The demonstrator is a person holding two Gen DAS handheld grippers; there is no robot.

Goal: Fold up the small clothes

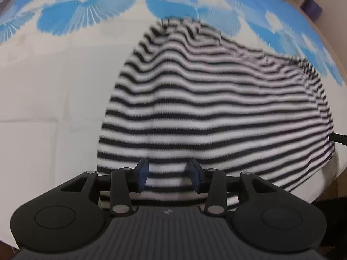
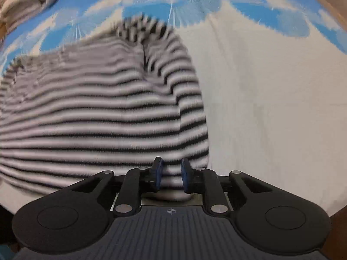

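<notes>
Two grippers level over striped garment (image 1: 212,99), left gripper (image 1: 169,176) spread, right gripper (image 2: 171,174) narrowly parted around hem

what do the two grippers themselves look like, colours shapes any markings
The left gripper and right gripper look alike: matte black linkage arms with silver pivot pins, two round black discs at the sides, a ribbed dark grey body bearing a small white logo, and blue pads on the fingers. No cables or sleeves show.
</notes>
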